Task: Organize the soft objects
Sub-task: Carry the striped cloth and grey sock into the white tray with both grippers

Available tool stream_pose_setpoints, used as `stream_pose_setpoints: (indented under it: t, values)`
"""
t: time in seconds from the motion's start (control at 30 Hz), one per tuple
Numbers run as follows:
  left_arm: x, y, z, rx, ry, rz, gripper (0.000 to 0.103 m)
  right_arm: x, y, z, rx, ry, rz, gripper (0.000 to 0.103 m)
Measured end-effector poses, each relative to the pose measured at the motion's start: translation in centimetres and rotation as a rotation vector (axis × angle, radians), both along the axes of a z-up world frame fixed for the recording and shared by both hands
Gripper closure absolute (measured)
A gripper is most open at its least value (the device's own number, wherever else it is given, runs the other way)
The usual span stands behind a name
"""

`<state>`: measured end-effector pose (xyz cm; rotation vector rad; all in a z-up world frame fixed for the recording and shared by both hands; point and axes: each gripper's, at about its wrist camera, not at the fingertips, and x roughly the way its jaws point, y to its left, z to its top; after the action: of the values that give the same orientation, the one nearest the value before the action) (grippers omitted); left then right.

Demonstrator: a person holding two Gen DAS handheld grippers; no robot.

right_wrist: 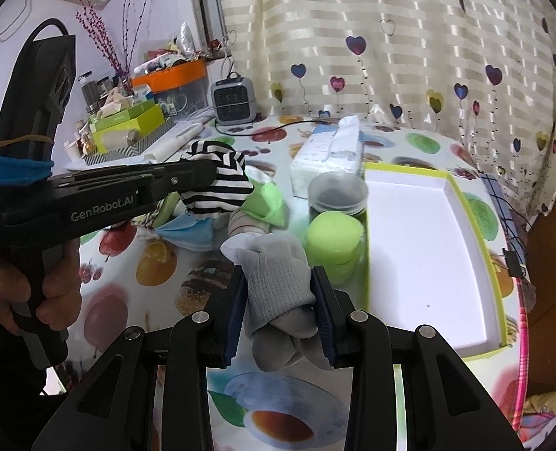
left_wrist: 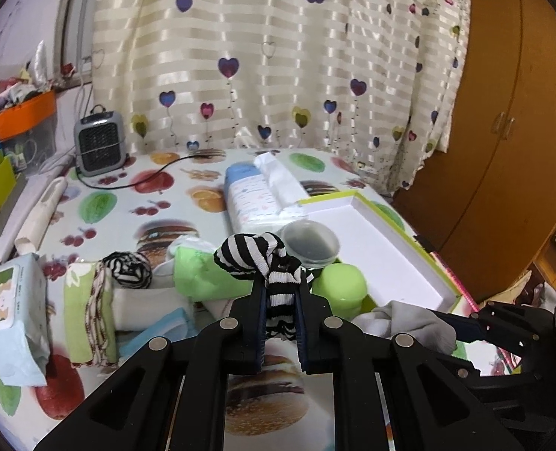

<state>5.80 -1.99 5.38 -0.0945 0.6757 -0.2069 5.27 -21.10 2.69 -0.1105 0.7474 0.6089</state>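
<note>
Two hand-held grippers are hovering over a counter [left_wrist: 101, 221] covered in a fruit-and-burger print cloth, each carrying a sock.

The left gripper [left_wrist: 281, 285] is clenching a black-and-white striped sock [left_wrist: 255, 251]; its fingers [left_wrist: 257, 300] are pinching the cuff, and the balled toe end is bulging out ahead of the tips, clear of the counter. The right gripper [right_wrist: 280, 285] is grasping a grey sock [right_wrist: 278, 274], its fingers [right_wrist: 321, 293] pressing on the bunched fabric from both sides, with the sock's long axis running along the fingers and its loose end hanging back toward the camera.

The likely destination, a shallow white box with a lime-green rim [right_wrist: 469, 218], is lying open at the right edge of the counter. From the right gripper it is sitting ahead and to the right, near, with a lime-green lidded jar [right_wrist: 334, 236] and a clear tub [right_wrist: 338, 191] standing just beside the box's left wall, between it and the sock. The left gripper is farther off, beyond those jars, so the right hand looks better placed to drop first.

More soft things are waiting in the middle of the counter: a second striped sock [left_wrist: 127, 270], a green cloth [left_wrist: 203, 274] and a folded towel [left_wrist: 90, 315]. A pack of wipes [left_wrist: 11, 319] is lying at the left edge.
</note>
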Motion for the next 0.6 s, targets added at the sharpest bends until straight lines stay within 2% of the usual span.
stream_pose_setpoints:
  t: [0.6]
  values:
    - [1.9,-6.8,1.4,0.018,-0.019,-0.139,0.091,3.0,-7.3,0.6,0.065,-0.025,-0.168,0.068]
